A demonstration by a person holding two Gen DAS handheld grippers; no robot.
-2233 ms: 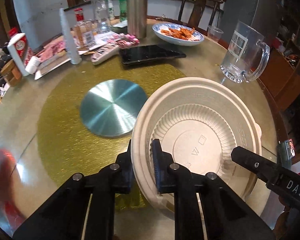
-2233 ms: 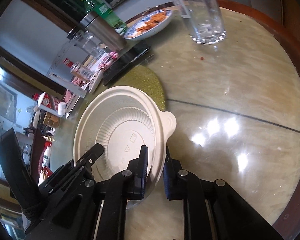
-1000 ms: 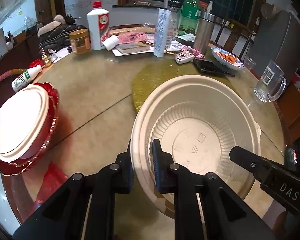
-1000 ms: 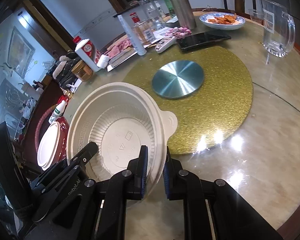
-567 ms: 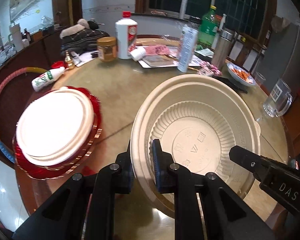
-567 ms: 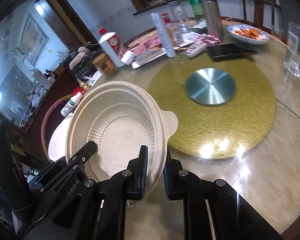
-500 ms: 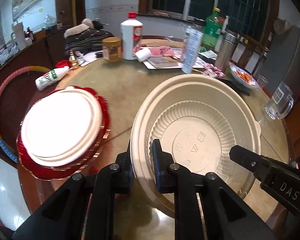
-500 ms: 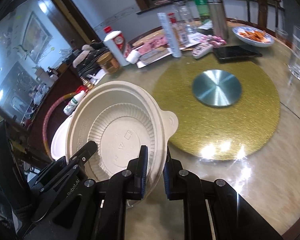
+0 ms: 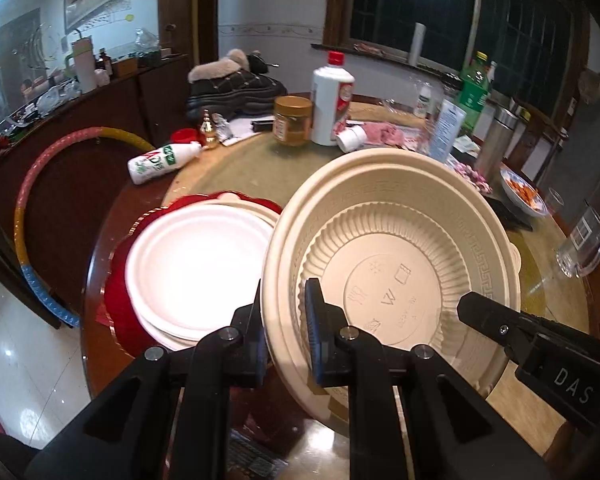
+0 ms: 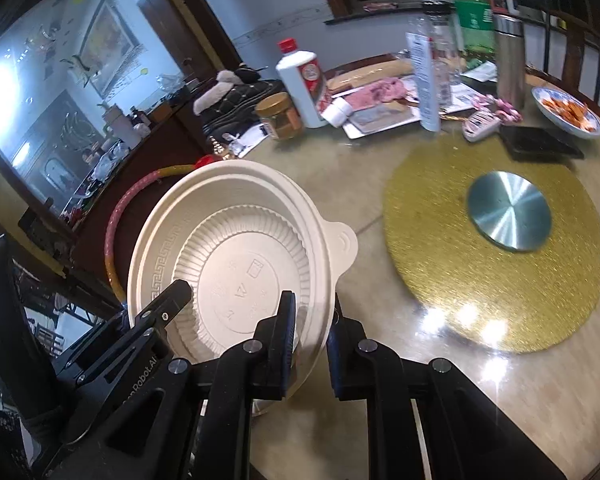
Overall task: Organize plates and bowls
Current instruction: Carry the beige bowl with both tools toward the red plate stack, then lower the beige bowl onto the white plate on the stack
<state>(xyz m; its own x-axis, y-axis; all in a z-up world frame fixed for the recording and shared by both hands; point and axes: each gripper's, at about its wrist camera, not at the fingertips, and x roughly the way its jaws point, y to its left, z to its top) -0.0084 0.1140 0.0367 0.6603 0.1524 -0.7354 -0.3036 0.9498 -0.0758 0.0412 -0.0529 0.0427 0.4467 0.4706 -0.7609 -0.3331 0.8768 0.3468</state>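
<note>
- Left wrist view: left tongs [image 9: 286, 320] pinched narrow on the near-left rim of the beige bowl [image 9: 396, 276], one finger outside the wall, the blue-padded one inside.
- Bowl is held off the desk [image 9: 236, 172], tilted, its ribbed inside and stamped base facing the camera.
- Right tongs [image 9: 466, 306] enter from the lower right, tip resting on the bowl's inner wall.
- Just left of the bowl, lower down: a stack of white plates [image 9: 196, 268] sitting on a red scalloped tray [image 9: 116, 280] at the desk's edge. The bowl's rim overlaps the stack's right side in the picture; contact cannot be told.
- Farther back: a white bottle with red cap [image 9: 332, 104], an amber jar [image 9: 293, 120], a small bottle lying on its side [image 9: 162, 162].
- Right wrist view: right tongs [image 10: 310, 334] clamped narrow on the bowl [image 10: 236, 264] rim near its tab handle [image 10: 344, 244].
- Left tongs [image 10: 180, 292] reach in from the lower left, tip inside the bowl on the far rim.
- Right of the bowl: a gold round mat [image 10: 496, 248] carrying a steel disc [image 10: 508, 216]; a dish of orange food [image 10: 566, 114] at the far edge.
</note>
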